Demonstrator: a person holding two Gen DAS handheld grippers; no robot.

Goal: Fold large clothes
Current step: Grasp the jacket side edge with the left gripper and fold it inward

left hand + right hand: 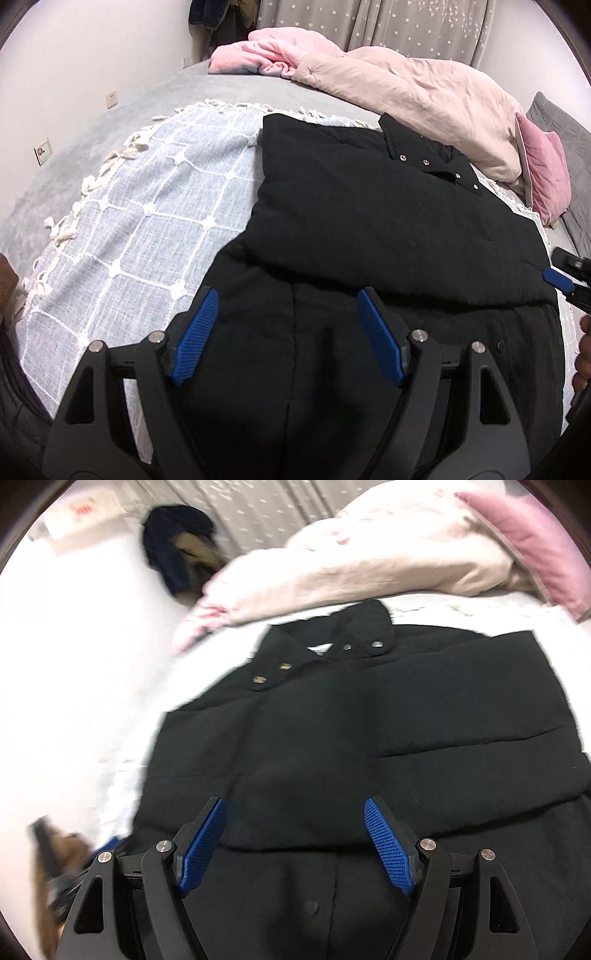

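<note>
Black padded quilted jacket (369, 229) lying flat on a pale blue woven throw with white grid stitching and knotted tassels (122, 229), itself spread over a grey bed (92, 140). Partly folded: upper body panel doubled over the lower part, folded edge running across the left wrist view from 9 to 3 o'clock, just beyond the claw tips. Collar turned toward 1 o'clock, row of round metal snap studs (424, 161) along it. Fabric matte, puffy, with horizontal quilt seams; front placket seam running straight down toward 6 o'clock, one dark snap visible near it at 4 o'clock.

Left claw (288, 332) spread wide, blue ribbed pads (195, 332) well apart, nothing between them, hovering above the lower jacket panel. Contact with the fabric: cannot tell.

Right claw (295, 840) likewise spread wide and empty, blue ribbed pads either side of the placket, over the jacket's near edge. Right wrist view motion-blurred, bedding overexposed to white. Same collar at 12 o'clock there, snaps (376, 645) bright.

Beyond the jacket at 1 o'clock in the left view: crumpled beige-pink duvet (406, 85), fluffy pink blanket (277, 51) at 12 o'clock, pink velvet cushion (543, 173) at 2 o'clock. Star-patterned grey curtain (369, 22) behind. Tip of the right claw entering the left view at 3 o'clock.
</note>
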